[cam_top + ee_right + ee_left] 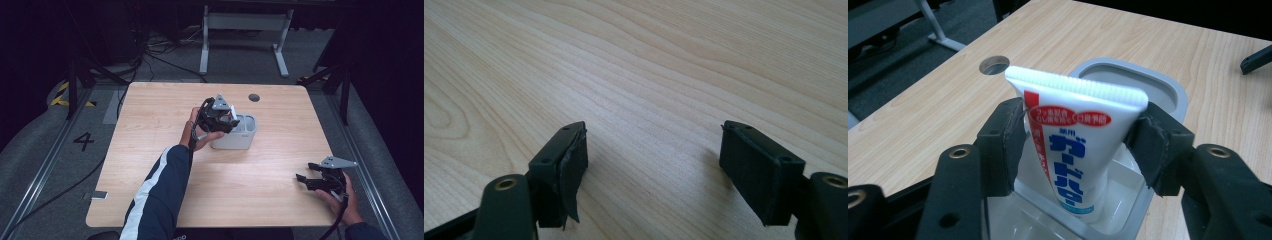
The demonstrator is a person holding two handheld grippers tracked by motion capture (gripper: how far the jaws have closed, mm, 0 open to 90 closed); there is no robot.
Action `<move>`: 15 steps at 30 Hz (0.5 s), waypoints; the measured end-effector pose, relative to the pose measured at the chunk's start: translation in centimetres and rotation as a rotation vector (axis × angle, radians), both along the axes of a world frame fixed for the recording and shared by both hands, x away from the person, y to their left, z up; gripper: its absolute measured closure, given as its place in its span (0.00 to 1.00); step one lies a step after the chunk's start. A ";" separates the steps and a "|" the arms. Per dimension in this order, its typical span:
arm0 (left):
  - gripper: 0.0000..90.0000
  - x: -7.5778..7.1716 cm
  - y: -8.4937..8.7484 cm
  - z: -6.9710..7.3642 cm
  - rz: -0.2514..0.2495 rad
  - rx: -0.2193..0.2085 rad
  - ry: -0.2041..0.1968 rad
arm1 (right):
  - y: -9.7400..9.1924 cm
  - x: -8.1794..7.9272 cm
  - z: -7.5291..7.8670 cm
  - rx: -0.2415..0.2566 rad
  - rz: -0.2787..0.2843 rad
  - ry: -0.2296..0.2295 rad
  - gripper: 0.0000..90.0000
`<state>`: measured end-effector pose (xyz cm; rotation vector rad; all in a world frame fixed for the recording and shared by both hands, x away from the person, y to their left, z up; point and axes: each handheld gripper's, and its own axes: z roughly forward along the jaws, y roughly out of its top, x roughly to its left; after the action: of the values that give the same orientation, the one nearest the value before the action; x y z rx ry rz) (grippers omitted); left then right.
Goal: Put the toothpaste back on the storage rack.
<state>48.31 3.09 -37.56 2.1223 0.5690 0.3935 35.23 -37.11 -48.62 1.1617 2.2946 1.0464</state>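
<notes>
A white toothpaste tube with red and blue print stands cap down in a grey-white container, its crimped end up. My left gripper straddles the tube, and its black pads sit right at the tube's two edges without squeezing it. From above, the left gripper hovers over the left end of the container near the table's middle. My right gripper rests low at the table's front right corner. Its jaws stand wide open over bare wood.
The wooden table has a round cable hole behind the container. A white desk frame and loose cables lie on the floor beyond the far edge.
</notes>
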 end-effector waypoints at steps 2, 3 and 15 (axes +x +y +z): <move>0.45 -0.2 0.1 0.2 0.003 -0.004 0.002 | 0.0 0.0 0.0 0.000 0.000 0.000 0.31; 0.45 -0.3 0.2 0.3 0.003 -0.002 -0.003 | 0.0 0.0 0.0 0.000 0.000 0.000 0.31; 0.40 -1.3 0.7 1.2 0.029 0.032 -0.027 | 0.0 0.0 0.0 0.001 0.000 0.000 0.31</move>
<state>46.96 3.75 -36.32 2.1378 0.5815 0.4497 35.24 -37.11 -48.62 1.1625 2.2943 1.0472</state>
